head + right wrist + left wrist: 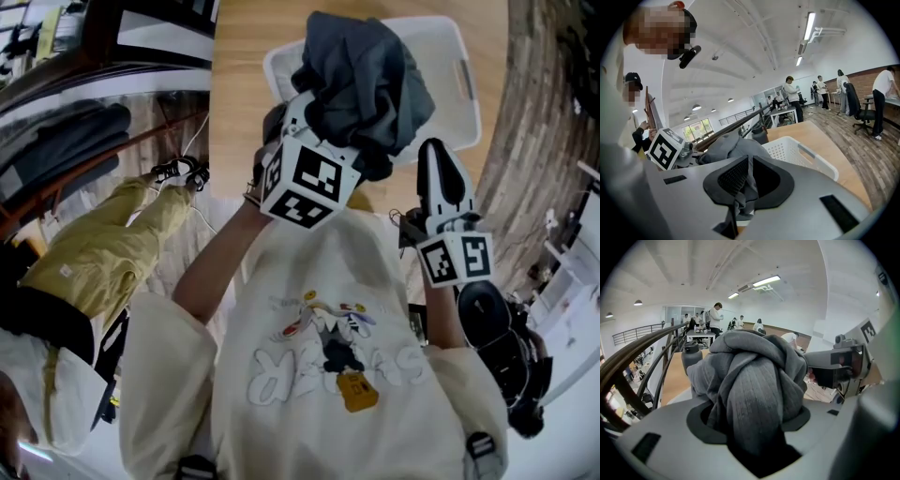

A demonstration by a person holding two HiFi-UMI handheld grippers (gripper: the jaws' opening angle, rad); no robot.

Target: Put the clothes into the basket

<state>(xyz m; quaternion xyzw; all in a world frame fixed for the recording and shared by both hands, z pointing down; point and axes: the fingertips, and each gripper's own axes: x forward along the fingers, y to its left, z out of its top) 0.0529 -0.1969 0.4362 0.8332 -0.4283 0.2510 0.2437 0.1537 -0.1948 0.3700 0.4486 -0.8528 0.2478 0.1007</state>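
While we hold the grey garment (pixel 366 84) over the white basket (pixel 466 89), left gripper (pixel 752 420) clamped on its bulk, right gripper (pixel 746 183) pinching what seems a thin fold.

Both arms reach forward, side by side. The bare left forearm (pixel 211 272) ends in the left gripper (pixel 750 399), pitched downward, its jaws standing wide and clamped around a thick bundle of the grey garment (pixel 754 362) that fills the gap between them. The right gripper (pixel 743 187) tilts less steeply, its jaws nearly together, pinching a thin fold of the same garment between the pads.
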